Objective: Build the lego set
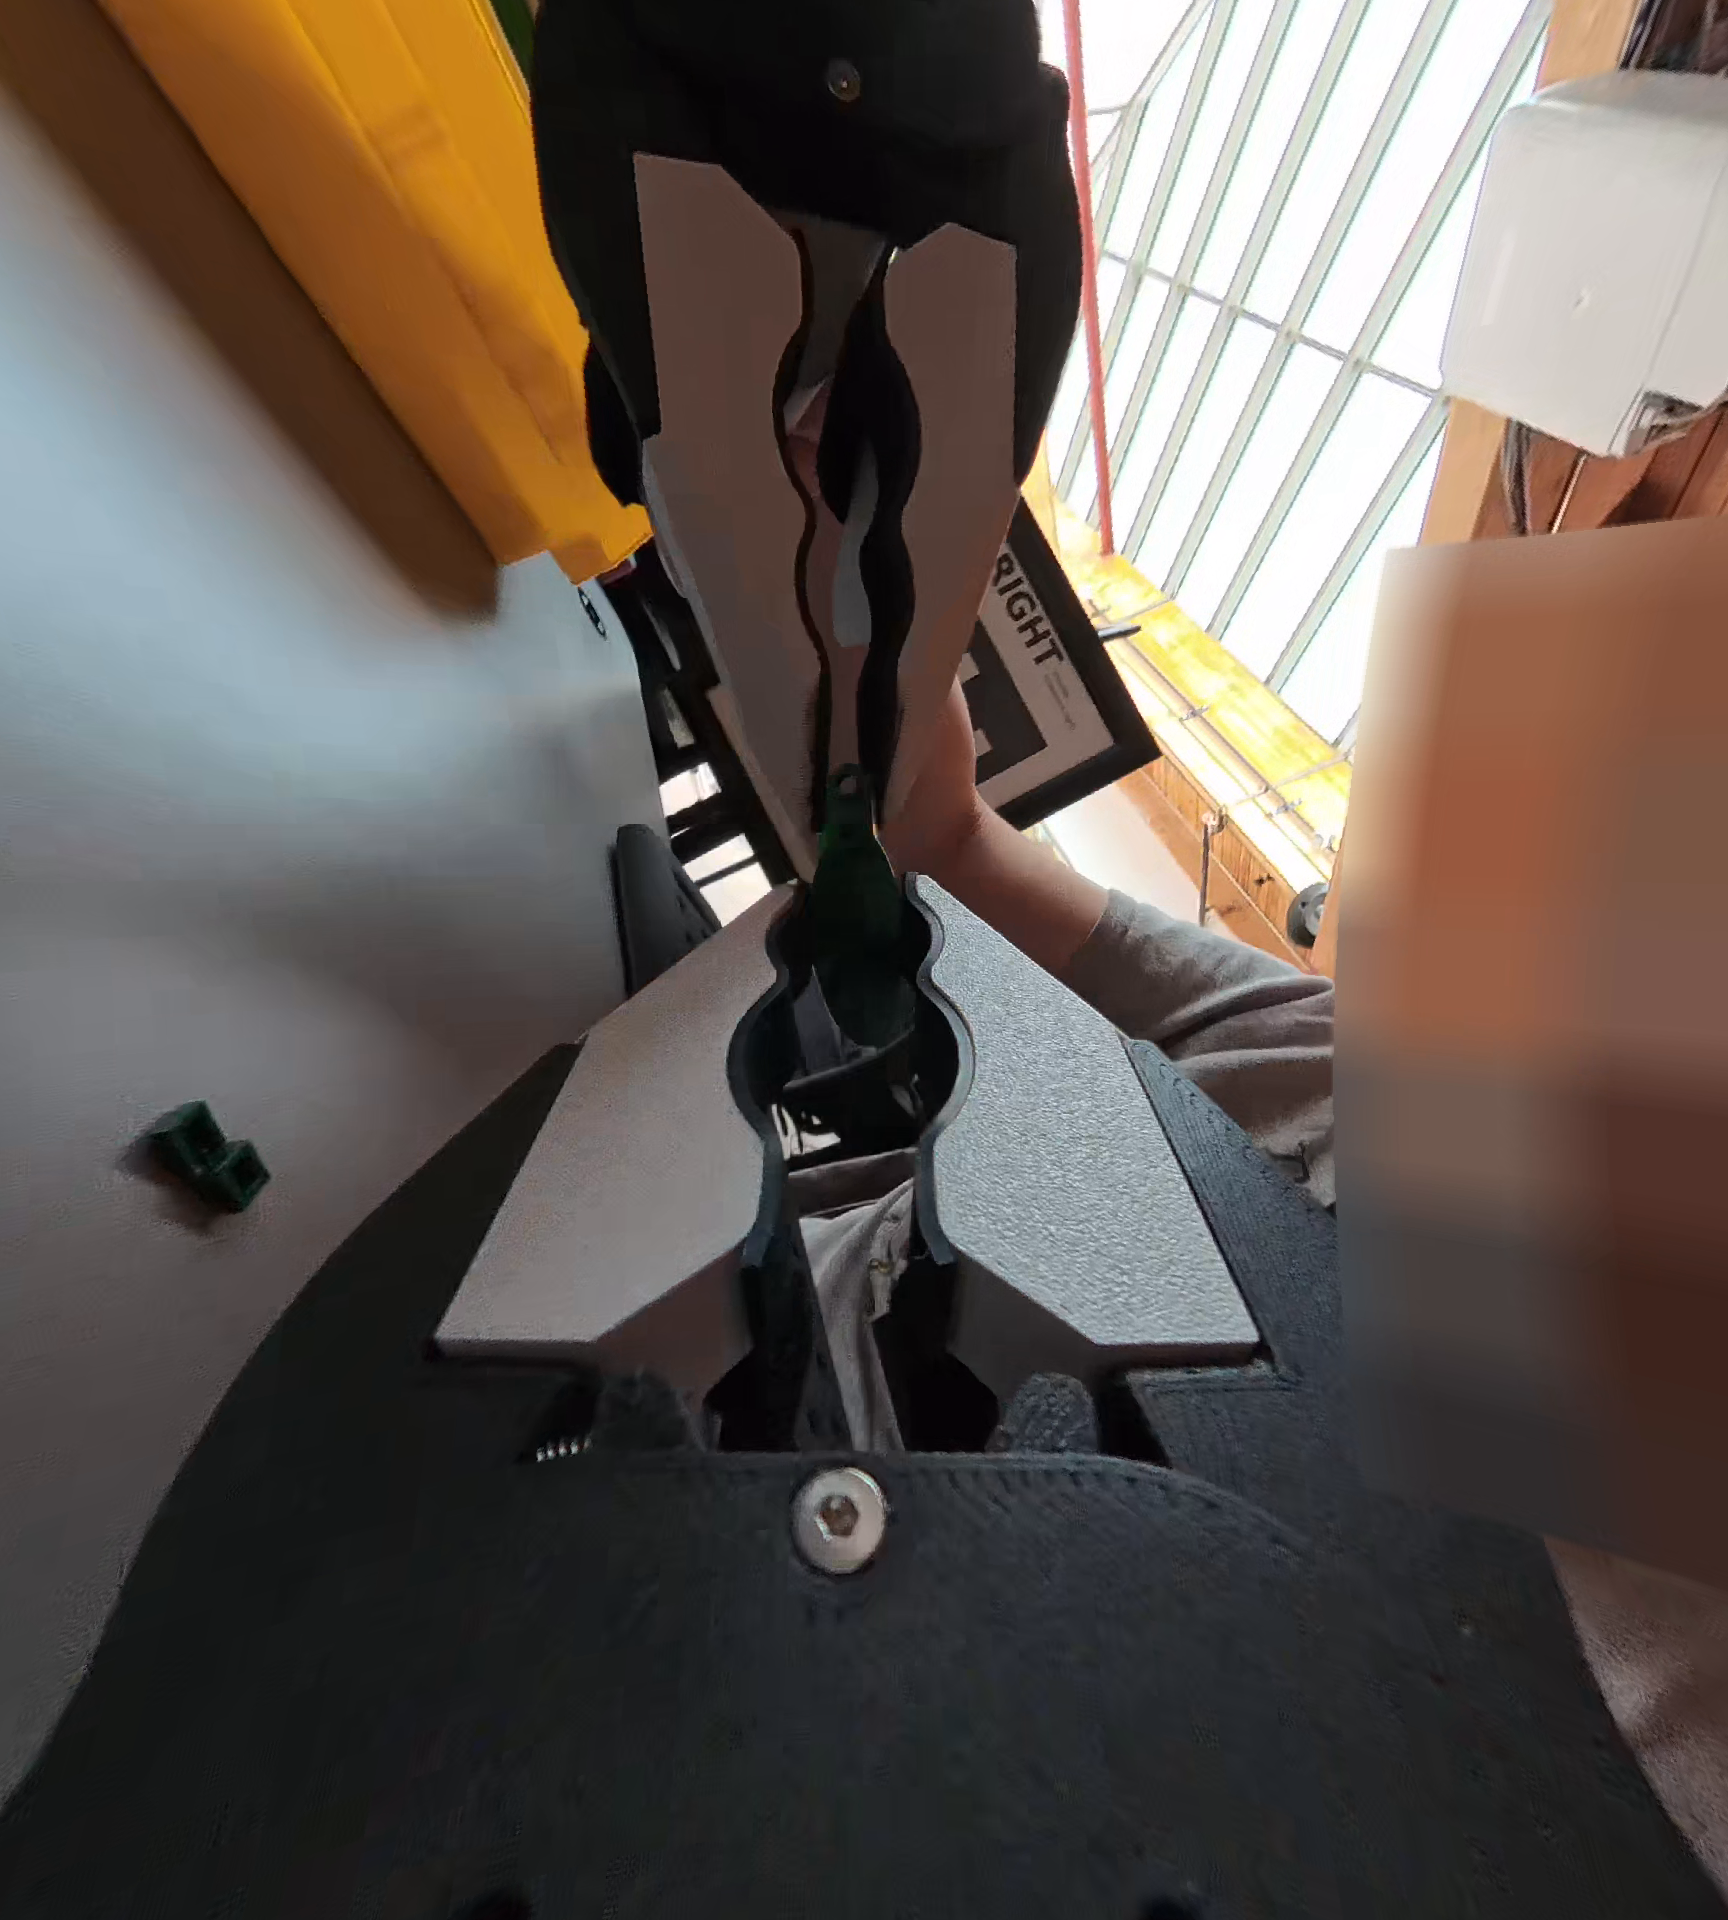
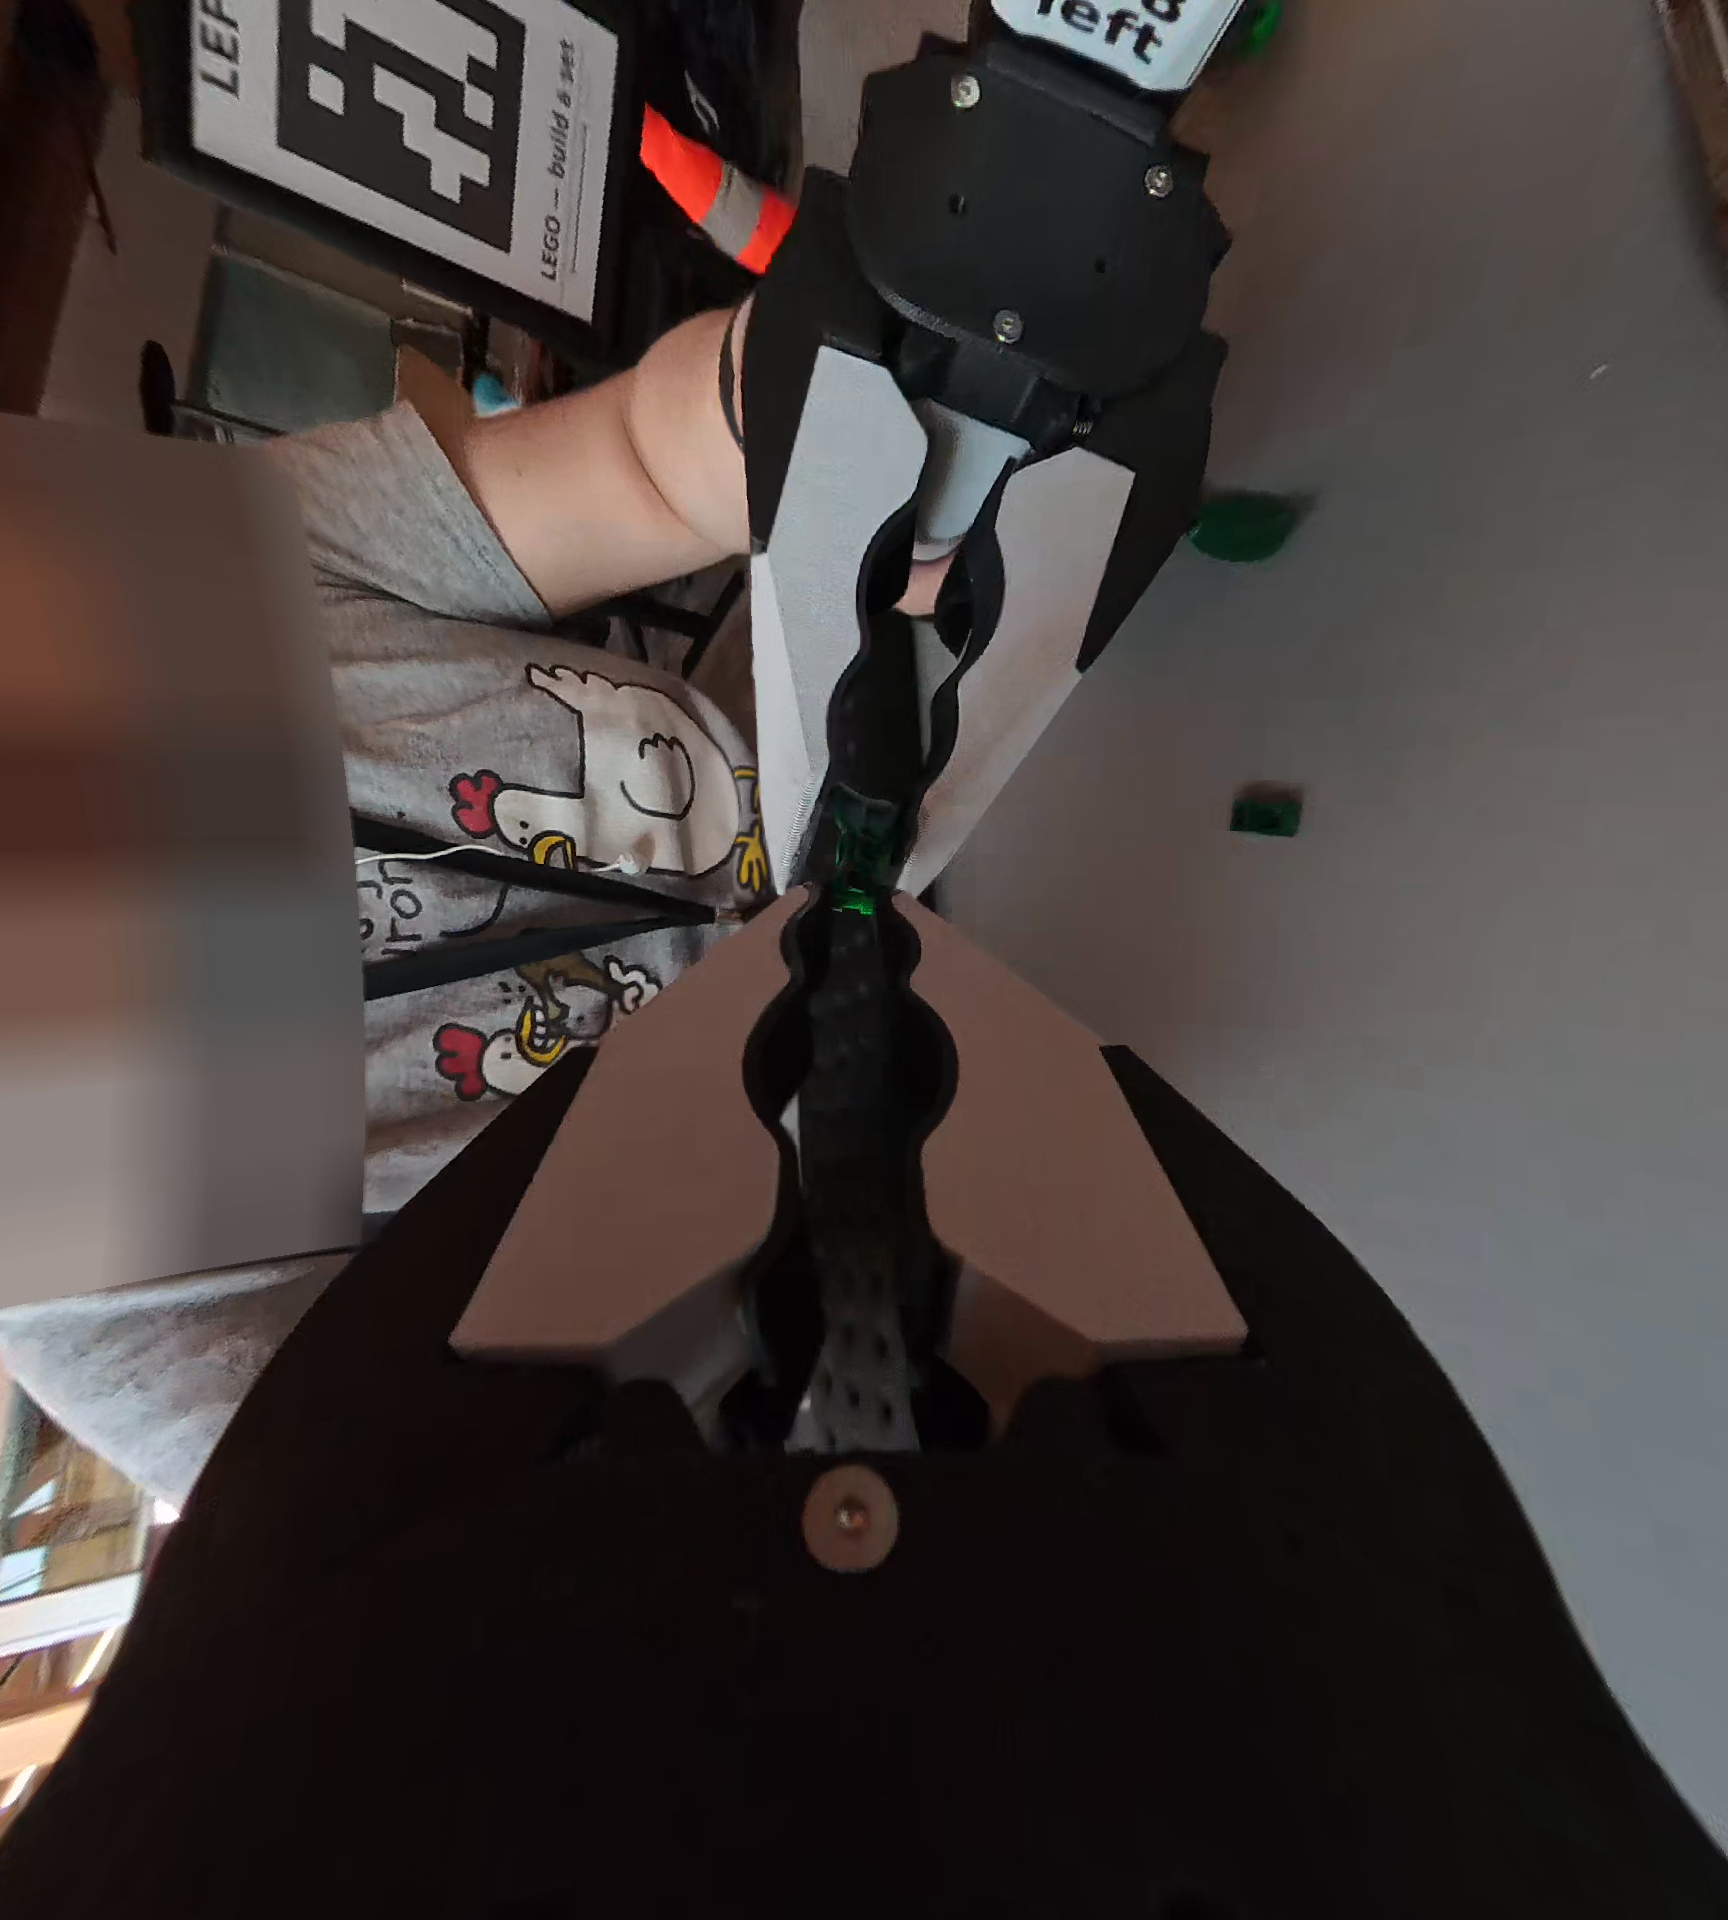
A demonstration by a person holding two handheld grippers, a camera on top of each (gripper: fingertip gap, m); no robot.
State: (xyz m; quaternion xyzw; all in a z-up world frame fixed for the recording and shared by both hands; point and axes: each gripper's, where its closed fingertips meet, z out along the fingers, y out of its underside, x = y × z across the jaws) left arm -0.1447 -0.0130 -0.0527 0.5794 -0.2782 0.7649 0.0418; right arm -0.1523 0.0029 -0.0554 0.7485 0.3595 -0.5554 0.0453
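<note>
In your left wrist view, your left gripper has its fingers pinched on a dark green lego piece, held in the air off the white table. Your right gripper meets it tip to tip, nipping the same piece's narrow end. A small green brick lies loose on the table, well apart from both grippers.

In your right wrist view, the two grippers again face each other with the green piece clamped between their tips. Two more green bricks rest on the table, near the left gripper.
</note>
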